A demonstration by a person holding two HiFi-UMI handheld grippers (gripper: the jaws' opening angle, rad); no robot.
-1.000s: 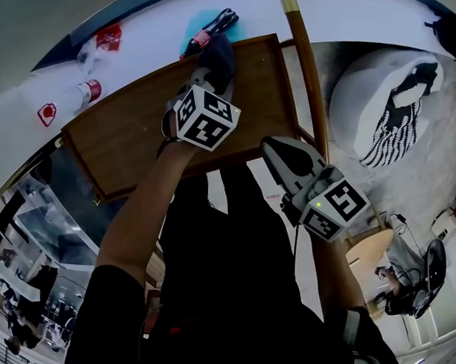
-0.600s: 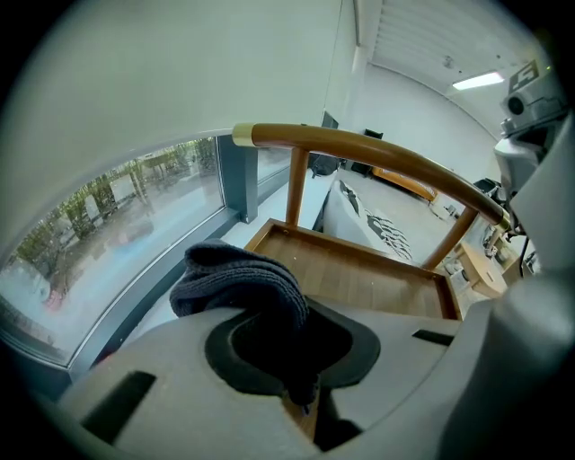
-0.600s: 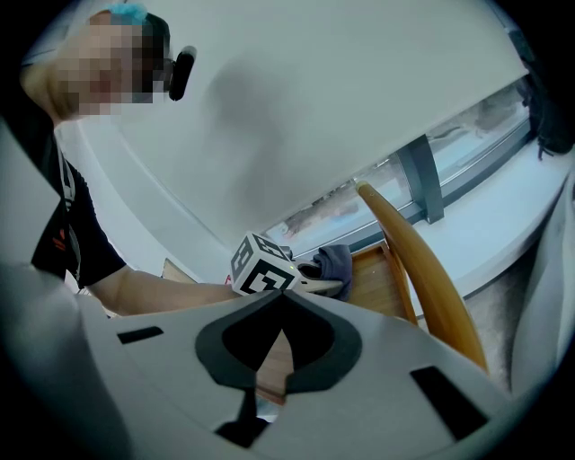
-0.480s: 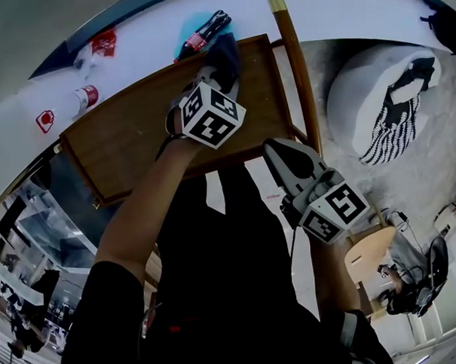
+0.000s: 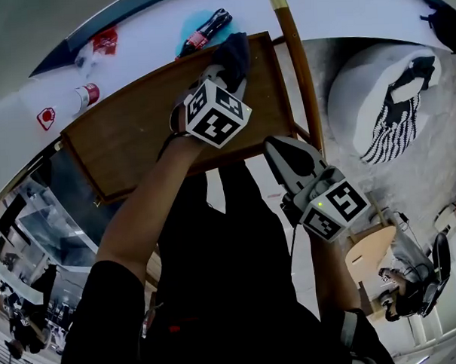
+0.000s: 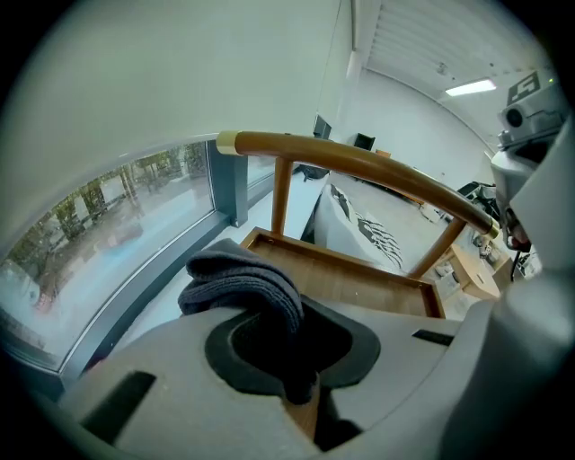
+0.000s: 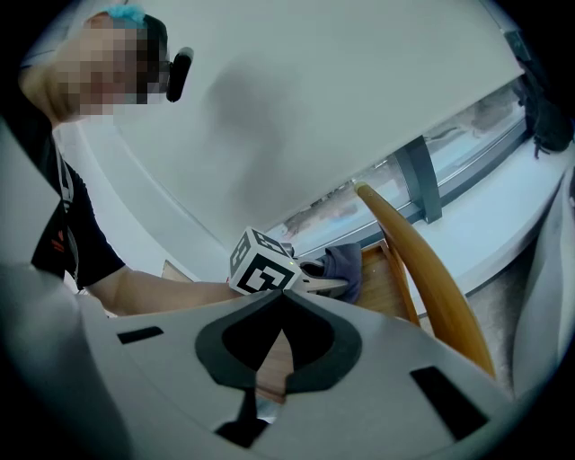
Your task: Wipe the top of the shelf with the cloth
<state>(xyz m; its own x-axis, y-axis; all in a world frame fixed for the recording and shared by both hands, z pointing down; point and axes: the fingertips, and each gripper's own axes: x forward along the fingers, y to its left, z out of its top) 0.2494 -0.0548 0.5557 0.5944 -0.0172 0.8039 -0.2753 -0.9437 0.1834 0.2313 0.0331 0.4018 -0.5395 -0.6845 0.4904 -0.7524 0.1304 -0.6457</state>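
Observation:
A brown wooden shelf top (image 5: pixel 128 136) with a raised rim lies below me. My left gripper (image 5: pixel 227 70) is shut on a dark grey cloth (image 5: pixel 234 52) and presses it on the shelf's far right corner. From the left gripper view, the cloth (image 6: pixel 247 283) bunches over the jaws, with the shelf top (image 6: pixel 359 280) beyond. My right gripper (image 5: pixel 278 149) hovers by the shelf's near right edge, shut with nothing in it. In the right gripper view its jaws (image 7: pixel 281 296) meet, and the cloth (image 7: pixel 346 268) shows past the left gripper's marker cube (image 7: pixel 259 262).
A curved wooden rail (image 5: pixel 300 69) runs along the shelf's right side. On the white sill behind stand a cola bottle (image 5: pixel 205 34), a red can (image 5: pixel 89 92) and a red packet (image 5: pixel 107 38). A white beanbag (image 5: pixel 387 103) with a striped print lies on the floor at right.
My left gripper has slid the cloth a little farther right, toward the shelf's far right corner. The right gripper has barely moved.

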